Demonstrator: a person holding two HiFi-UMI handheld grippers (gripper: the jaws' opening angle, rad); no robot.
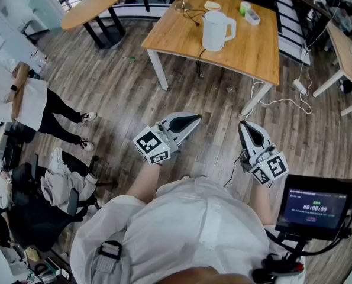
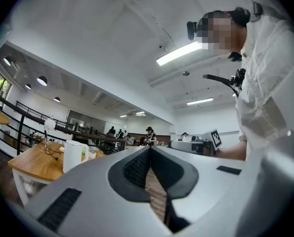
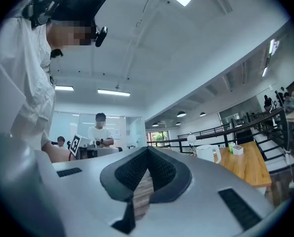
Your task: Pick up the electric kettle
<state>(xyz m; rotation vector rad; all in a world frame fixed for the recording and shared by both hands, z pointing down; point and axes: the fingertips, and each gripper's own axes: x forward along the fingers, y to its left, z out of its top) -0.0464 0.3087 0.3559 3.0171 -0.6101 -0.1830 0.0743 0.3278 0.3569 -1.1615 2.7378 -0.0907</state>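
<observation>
step: we judge this as the walk-up; the reach hasn't begun and nothing is held.
kettle: the white kettle [image 1: 216, 31] stands upright on the table [image 1: 255, 49], upper centre of the head view. It's well apart from both grippers, with bare floor [image 1: 211, 99] between.
handle: the handle [image 1: 231, 27] sits on the kettle's right side in the head view.
left gripper: the left gripper [image 1: 193, 120] is at lower centre, jaws together with nothing between them. The kettle is small at mid left of its own view.
right gripper: the right gripper [image 1: 244, 129] is lower right of centre, jaws together too, and empty. The kettle is small at mid right of its view.
which hand: we'd use the right gripper, since the handle faces that side.
approach: we close the gap first and open the jaws before arriving, then come in level at handle height.
grip: we put one jaw through the handle loop and one outside. We clamp high on the upright bar so the body hangs under the grip and doesn't swing.
lift: we can't tell whether it sits on a base, so we lift straight up and slowly.
risk: a dark cord [image 1: 200, 61] drops off the table edge below the kettle, and we can't tell if it's the kettle's. We watch for a tug.
clutter: the small items at the table's far edge are apart from the kettle, so there's nothing to clear.
</observation>
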